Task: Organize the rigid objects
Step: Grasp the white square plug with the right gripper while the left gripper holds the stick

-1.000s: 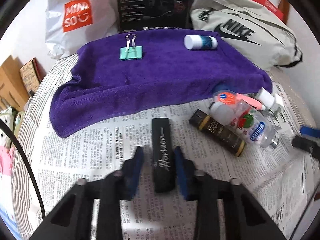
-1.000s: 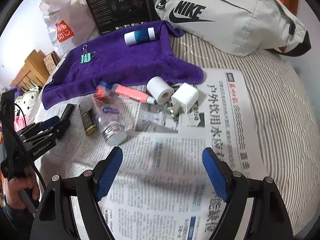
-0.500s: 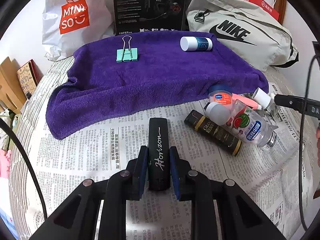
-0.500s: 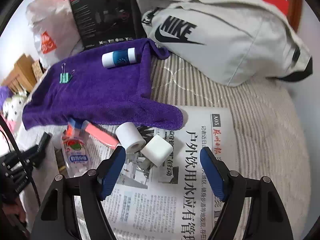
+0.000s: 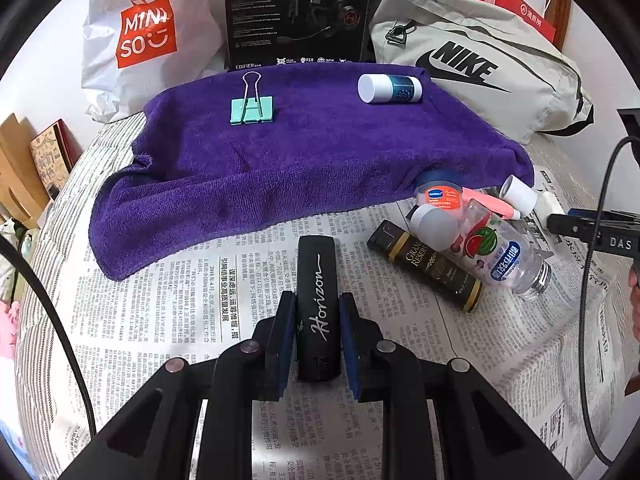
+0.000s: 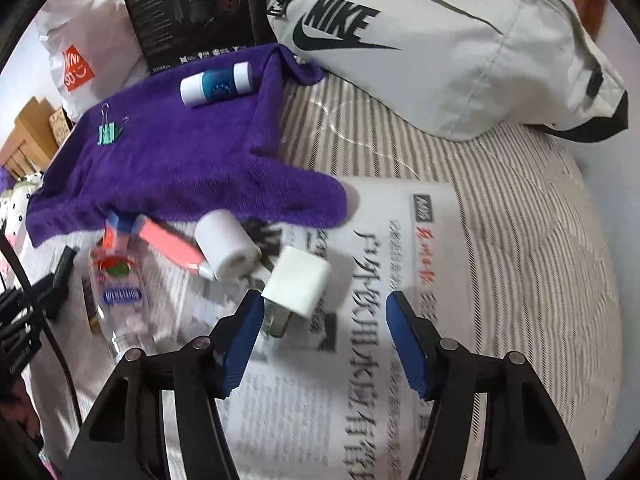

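My left gripper (image 5: 316, 300) is shut on a black stick marked "Horizon" (image 5: 316, 280), which lies on the newspaper. My right gripper (image 6: 324, 304) hangs over a white charger plug (image 6: 298, 284). Its jaws are closing, and the plug sits between the tips near the left finger, unpressed. On the purple towel (image 5: 320, 152) lie a green binder clip (image 5: 252, 109) and a white-and-blue tube (image 5: 390, 88). A clear bottle (image 5: 492, 252), a dark bar (image 5: 428, 268), a small jar (image 5: 438, 196), a pink tube (image 6: 168, 244) and a white roll (image 6: 226, 244) lie clustered by the towel's edge.
A grey Nike bag (image 6: 440, 52), a black product box (image 5: 298, 12) and a white Miniso bag (image 5: 148, 32) line the back. Newspaper (image 5: 160, 320) covers the striped bedding (image 6: 520, 220). Cardboard and boxes stand at the left edge (image 5: 24, 168).
The left fingers drew together onto the black stick. The right gripper moved in over the white plug and its jaws narrowed.
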Action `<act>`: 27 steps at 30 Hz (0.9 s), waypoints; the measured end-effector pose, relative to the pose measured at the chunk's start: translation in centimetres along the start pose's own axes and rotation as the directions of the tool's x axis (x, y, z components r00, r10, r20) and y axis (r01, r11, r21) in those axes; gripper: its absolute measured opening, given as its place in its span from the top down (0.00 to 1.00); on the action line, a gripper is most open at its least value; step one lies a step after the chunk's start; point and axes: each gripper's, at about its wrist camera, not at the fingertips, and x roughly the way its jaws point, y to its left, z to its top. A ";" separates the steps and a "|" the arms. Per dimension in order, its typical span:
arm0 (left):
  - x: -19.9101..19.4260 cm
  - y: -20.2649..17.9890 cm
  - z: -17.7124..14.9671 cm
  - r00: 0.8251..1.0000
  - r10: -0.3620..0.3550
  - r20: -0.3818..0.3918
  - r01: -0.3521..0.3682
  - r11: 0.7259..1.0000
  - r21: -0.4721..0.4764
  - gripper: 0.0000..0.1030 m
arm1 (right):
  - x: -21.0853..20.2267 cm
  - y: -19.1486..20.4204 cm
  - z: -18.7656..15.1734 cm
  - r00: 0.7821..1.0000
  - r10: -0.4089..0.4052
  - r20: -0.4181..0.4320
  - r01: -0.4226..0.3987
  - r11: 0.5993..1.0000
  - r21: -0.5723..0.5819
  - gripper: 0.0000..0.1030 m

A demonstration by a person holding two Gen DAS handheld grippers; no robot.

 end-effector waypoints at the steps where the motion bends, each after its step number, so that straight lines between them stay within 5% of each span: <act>1: 0.0 0.0 0.0 1.000 -0.001 0.000 0.001 1.000 0.000 0.79 | -0.2 -0.3 -0.1 1.000 -0.002 -0.003 0.002 1.000 0.001 0.39; 11: 0.1 0.0 0.1 1.000 -0.001 -0.002 0.001 1.000 -0.002 0.79 | 0.2 -0.2 0.4 0.999 0.036 0.021 -0.037 0.998 0.058 0.40; 17: 0.0 0.0 0.1 1.000 0.002 -0.004 -0.002 1.000 -0.002 0.80 | 0.8 -0.5 0.2 0.998 0.029 0.053 -0.034 0.994 0.100 0.70; 27: 0.0 -0.1 0.0 1.000 0.004 -0.018 -0.004 1.000 0.002 0.80 | 0.6 -0.5 -0.3 0.999 0.009 0.036 -0.011 0.998 0.054 0.73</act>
